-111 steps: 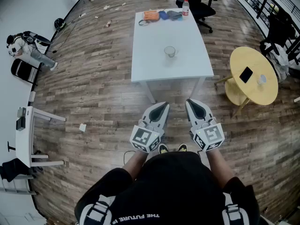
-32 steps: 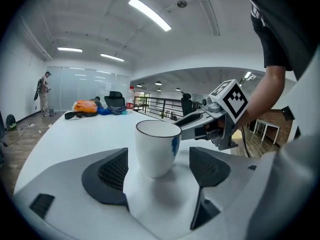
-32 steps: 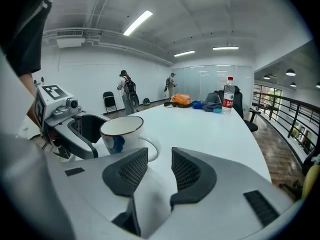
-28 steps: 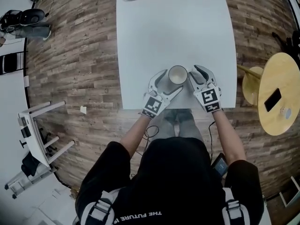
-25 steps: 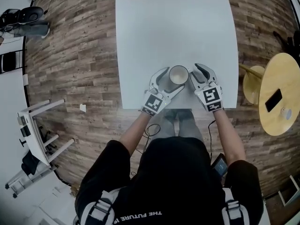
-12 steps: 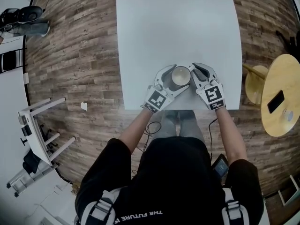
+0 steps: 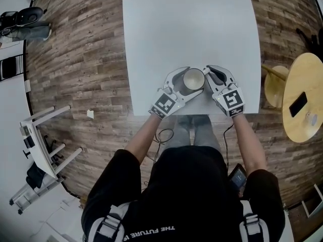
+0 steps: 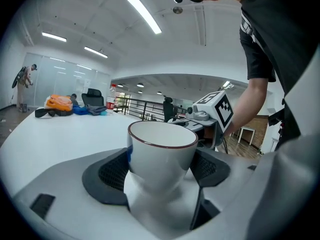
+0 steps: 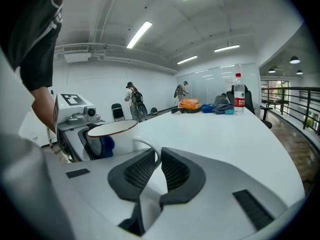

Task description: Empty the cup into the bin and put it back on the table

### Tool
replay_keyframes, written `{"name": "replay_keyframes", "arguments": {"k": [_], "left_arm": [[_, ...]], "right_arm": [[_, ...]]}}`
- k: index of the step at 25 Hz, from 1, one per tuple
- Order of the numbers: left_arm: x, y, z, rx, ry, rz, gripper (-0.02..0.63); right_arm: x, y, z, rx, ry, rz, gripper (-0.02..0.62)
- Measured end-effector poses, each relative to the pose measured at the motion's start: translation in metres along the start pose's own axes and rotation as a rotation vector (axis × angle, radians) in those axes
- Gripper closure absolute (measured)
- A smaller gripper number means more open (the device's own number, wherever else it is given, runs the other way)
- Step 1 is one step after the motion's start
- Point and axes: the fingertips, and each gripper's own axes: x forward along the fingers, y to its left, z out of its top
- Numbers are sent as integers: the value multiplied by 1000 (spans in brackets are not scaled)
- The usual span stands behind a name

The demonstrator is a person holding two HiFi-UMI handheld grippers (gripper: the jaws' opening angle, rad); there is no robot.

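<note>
Cup (image 7: 193,78) stands near the table's (image 7: 192,24) six o'clock edge, my left gripper (image 8: 161,166) clamped round its body and my right gripper (image 9: 157,156), jaws just closing, pinching the three o'clock handle, I'd judge to steady the lift.
</note>
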Motion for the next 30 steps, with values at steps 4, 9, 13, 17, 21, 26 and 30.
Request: {"name": "replay_keyframes", "arguments": {"k": [4,9,13,17,21,26,30], "left_arm": [[-7,-9,34,4,-33,-52,232],[-21,-41,86,43,-88,-191,232],[0,-104,141,63,-154,-357,232],[44,-187,181,91,-175,-555,232],[85,-277,182,143,-148,-820,232],[106,-384,185,160,-94,-1047,232],[116,-432,184,183,-46,-1166,232]], "right_arm": [[-23,-2,32,19,-42,-63,549],[-73,6,73,47,-95,-171,551],[-159,-7,87,162,-160,-351,552],[-272,-23,74,275,-188,-564,552],[-375,-25,41,323,-186,-814,552],[-484,-1,5,400,-212,-1048,551],[-532,13,-15,455,-244,-1161,551]]}}
